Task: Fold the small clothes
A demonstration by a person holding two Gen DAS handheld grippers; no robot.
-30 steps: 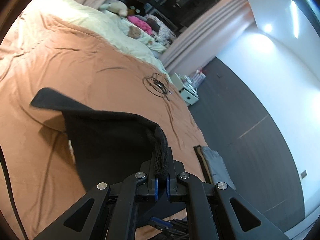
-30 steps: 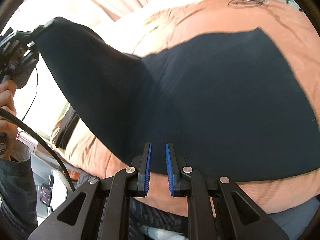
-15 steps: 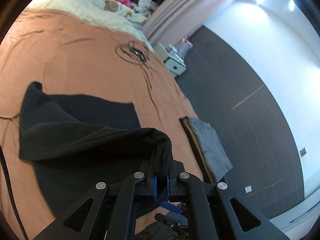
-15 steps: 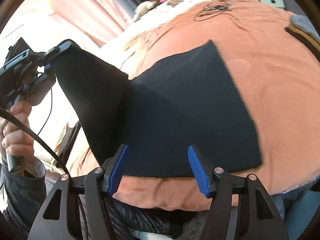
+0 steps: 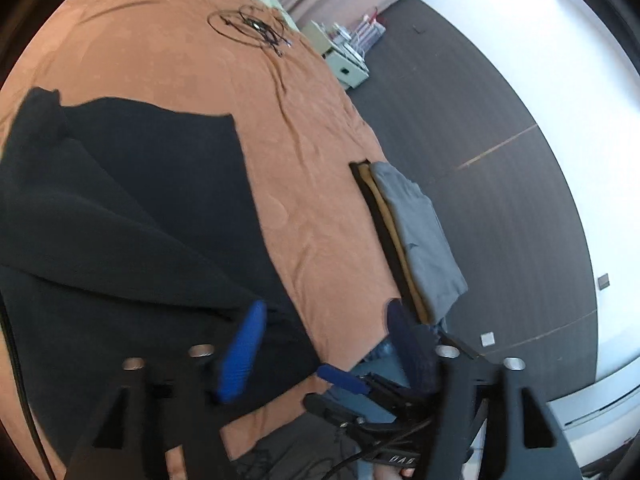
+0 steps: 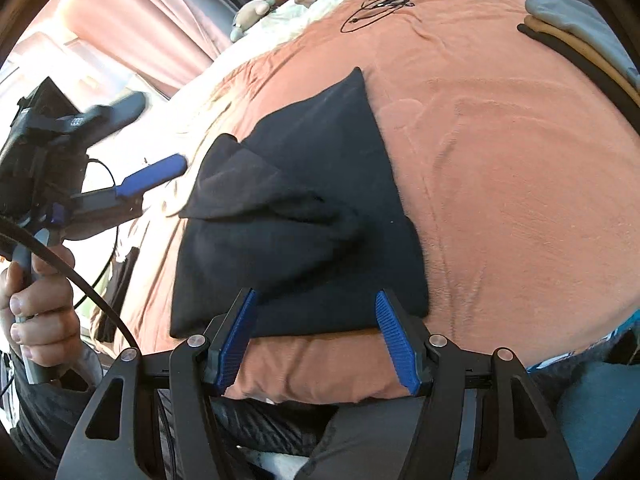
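My left fingers (image 5: 320,344) have just opened, nothing between them; my right fingers (image 6: 316,336) stand wide, empty. The black garment (image 6: 304,224) lies folded over near the bed's (image 6: 500,184) front edge, still rumpled, needing another fold. Finished pile (image 6: 580,36) waits at the corner.

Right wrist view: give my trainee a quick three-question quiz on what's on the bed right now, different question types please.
1. True or false: the black fabric garment lies on the orange bedspread with one flap folded over itself.
2. Which item tops the folded stack at the bed's edge? A) grey folded cloth B) pink towel C) white shirt
3. Fill in: the jaws of the right gripper stand ____, with no cloth pinched between them.

Key:
1. True.
2. A, the grey folded cloth, above a tan and a black layer.
3. Open. The left gripper has just been opening too, and the garment is no longer pinched between its jaws.
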